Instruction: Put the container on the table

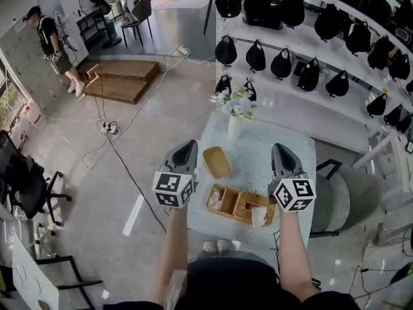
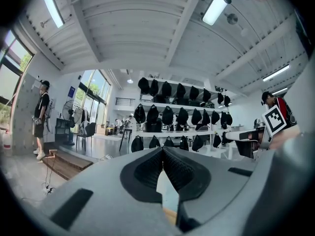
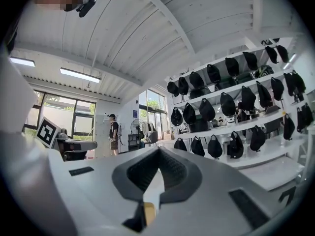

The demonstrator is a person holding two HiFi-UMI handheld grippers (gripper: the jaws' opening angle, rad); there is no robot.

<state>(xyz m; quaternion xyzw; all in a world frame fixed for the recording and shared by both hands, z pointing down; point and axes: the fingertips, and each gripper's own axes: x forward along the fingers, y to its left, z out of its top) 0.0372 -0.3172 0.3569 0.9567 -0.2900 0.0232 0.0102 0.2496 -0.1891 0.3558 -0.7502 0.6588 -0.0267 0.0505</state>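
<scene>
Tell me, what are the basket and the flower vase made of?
The basket looks like woven wicker or rattan: tan, matte, with visible strands. The vase seems to be white ceramic, smooth and plain, but it is too small to be sure.

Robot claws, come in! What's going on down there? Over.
Left claw shut, empty. Right claw shut, empty. Tan container on the table, untouched. Wicker basket nearby, nothing blocking.

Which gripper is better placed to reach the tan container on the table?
Probably left: the left gripper hangs just beside the tan container, while the right gripper is farther across the table. Both are shut.
</scene>
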